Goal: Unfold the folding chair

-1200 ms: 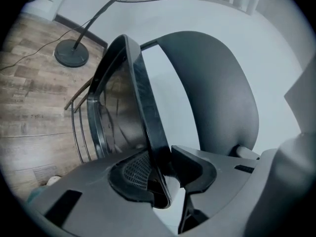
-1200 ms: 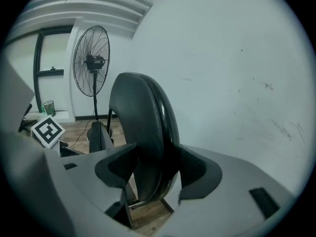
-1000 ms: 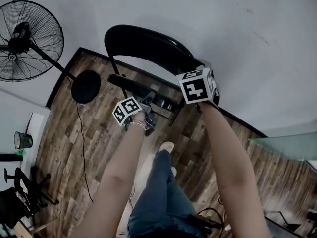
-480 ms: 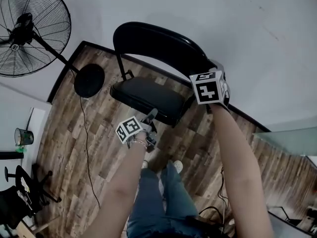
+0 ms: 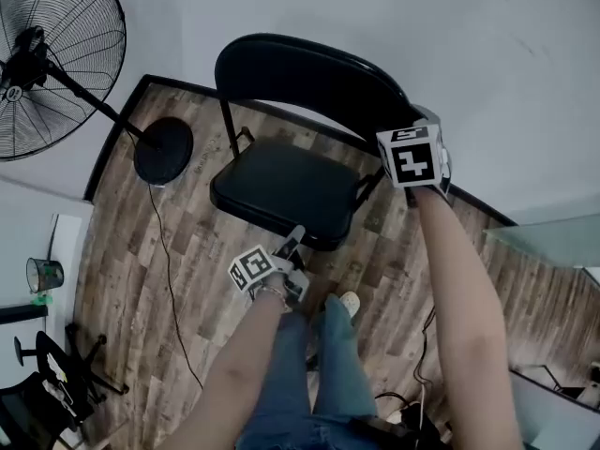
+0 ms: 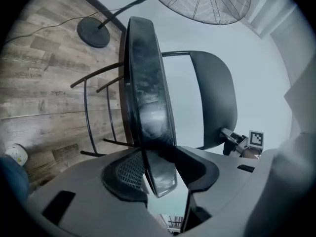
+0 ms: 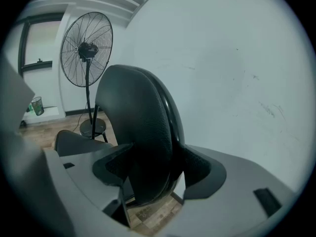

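A black folding chair stands against the wall with its seat (image 5: 281, 190) swung down flat and its backrest (image 5: 300, 73) upright. My left gripper (image 5: 297, 235) is at the seat's front edge. In the left gripper view the thin seat edge (image 6: 145, 98) runs between the jaws of that gripper (image 6: 160, 169), and the pads close on it. My right gripper (image 5: 405, 134) grips the right end of the backrest. In the right gripper view the padded backrest (image 7: 133, 127) fills the gap of that gripper (image 7: 150, 169); its jaws are opening, with both pads still touching it.
A tall pedestal fan (image 5: 56, 54) stands left of the chair on a round base (image 5: 162, 151), and its cable (image 5: 169, 270) trails over the wood floor. The person's legs (image 5: 319, 373) and a shoe (image 5: 349, 302) are just in front of the seat. The white wall is right behind the chair.
The seat has swung down from nearly folded to flat. My left gripper came down and toward the person with the seat's front edge. The right gripper stayed on the backrest.
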Demonstrator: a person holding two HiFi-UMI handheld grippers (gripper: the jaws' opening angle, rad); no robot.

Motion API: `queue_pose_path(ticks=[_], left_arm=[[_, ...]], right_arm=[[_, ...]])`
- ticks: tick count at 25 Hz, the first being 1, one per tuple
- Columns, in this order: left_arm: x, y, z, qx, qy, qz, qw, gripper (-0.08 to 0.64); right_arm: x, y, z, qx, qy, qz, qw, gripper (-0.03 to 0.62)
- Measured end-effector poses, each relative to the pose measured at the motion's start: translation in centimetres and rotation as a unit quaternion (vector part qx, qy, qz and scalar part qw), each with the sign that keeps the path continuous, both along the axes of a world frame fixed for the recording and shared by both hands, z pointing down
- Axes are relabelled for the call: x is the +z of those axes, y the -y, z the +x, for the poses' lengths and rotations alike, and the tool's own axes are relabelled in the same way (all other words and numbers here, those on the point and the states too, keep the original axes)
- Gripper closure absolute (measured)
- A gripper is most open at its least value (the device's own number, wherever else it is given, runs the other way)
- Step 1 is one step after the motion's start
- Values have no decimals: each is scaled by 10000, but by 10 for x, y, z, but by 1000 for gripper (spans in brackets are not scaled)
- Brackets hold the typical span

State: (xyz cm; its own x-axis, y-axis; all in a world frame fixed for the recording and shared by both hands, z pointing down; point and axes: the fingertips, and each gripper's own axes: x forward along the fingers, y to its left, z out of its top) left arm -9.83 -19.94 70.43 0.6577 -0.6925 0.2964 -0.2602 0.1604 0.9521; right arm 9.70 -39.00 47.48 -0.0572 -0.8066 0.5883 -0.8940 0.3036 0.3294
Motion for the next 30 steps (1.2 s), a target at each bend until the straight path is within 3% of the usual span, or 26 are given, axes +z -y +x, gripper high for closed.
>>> queue_pose_path(ticks=[4, 15, 22, 26, 30], left_arm=[[23, -22, -8, 51, -15, -150, 9999, 394], [64, -52, -23, 413, -349, -63, 9985, 390], [81, -67, -25, 413, -764, 247, 9959, 368], [100, -78, -34, 648, -649, 183, 9956, 363], [100, -84, -32, 597, -1180, 107, 9912, 360]], right_arm=[[12, -4, 0, 12, -41, 21, 10000, 293], [33, -2, 1, -125, 23, 155, 9998, 288], [47, -2, 1, -270, 115, 305, 9991, 287], [51, -4, -2, -295, 142, 334, 9989, 285], [57, -5, -5, -325, 169, 325, 9988, 285]])
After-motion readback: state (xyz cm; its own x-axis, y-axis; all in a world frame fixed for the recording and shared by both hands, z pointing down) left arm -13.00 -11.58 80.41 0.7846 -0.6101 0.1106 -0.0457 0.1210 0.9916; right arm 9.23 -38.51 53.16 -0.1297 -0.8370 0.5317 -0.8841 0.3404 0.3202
